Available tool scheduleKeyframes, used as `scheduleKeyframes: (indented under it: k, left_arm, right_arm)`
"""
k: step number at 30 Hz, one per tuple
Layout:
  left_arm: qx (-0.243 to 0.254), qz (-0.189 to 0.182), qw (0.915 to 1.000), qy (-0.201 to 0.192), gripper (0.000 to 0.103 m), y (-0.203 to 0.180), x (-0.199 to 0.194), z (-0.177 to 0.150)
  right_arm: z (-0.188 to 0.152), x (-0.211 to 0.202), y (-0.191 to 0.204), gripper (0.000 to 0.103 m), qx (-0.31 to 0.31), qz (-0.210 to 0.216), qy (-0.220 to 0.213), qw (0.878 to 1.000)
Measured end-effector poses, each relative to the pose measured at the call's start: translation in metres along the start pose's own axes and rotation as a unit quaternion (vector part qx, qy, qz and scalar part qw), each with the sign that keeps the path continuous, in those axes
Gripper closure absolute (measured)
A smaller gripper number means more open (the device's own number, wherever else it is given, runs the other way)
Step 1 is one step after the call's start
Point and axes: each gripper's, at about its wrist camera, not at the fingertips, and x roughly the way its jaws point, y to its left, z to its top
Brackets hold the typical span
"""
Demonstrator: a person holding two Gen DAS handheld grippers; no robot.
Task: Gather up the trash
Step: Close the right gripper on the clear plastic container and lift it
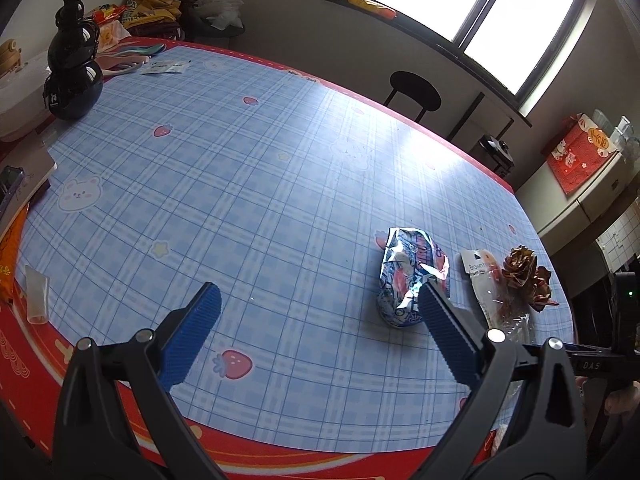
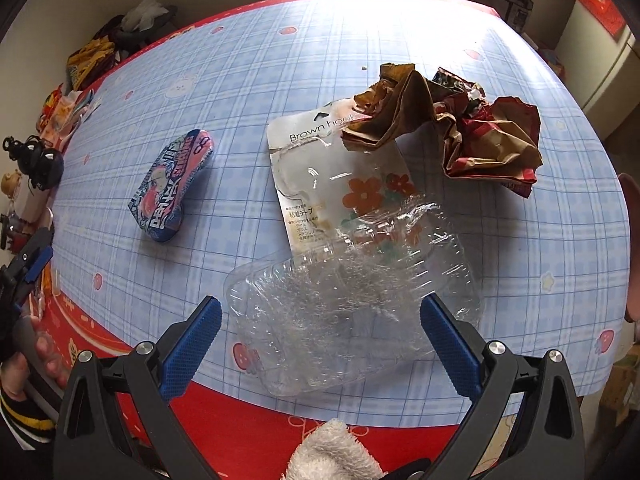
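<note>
Trash lies on the blue checked tablecloth (image 1: 240, 184). A crumpled blue and pink snack bag (image 1: 412, 276) lies just past my left gripper's right finger; it also shows in the right wrist view (image 2: 172, 192). A white "Brown hook" package (image 2: 320, 176) lies under crumpled brown paper (image 2: 444, 128) and a crushed clear plastic container (image 2: 352, 304). My left gripper (image 1: 320, 294) is open and empty above the table. My right gripper (image 2: 320, 308) is open, its fingers on either side of the clear container, not closed on it.
A black gourd-shaped bottle (image 1: 74, 60) and a white pot (image 1: 20, 96) stand at the far left. Bags and clutter (image 1: 160, 8) sit at the far edge. A small clear cup (image 1: 36, 292) lies near the left edge. A black stool (image 1: 414, 92) stands beyond the table.
</note>
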Motion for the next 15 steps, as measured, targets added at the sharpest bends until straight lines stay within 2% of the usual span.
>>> scheduleKeyframes:
  k: [7,12,15]
  left_arm:
    - [-0.007,-0.008,0.9999,0.009,0.006,0.012,-0.001,-0.010]
    - [-0.010,-0.010,0.9998,0.013,0.006,0.018,-0.004,-0.019]
    - [-0.015,-0.008,0.9998,0.014,0.006,0.023,-0.006,-0.024]
  right_arm:
    - [-0.010,0.024,0.051,0.005,-0.119,-0.068,0.025,0.990]
    - [-0.012,0.044,0.073,0.005,-0.141,-0.124,0.027,0.982]
    - [-0.016,0.056,0.080,0.005,-0.153,-0.183,0.027,0.971]
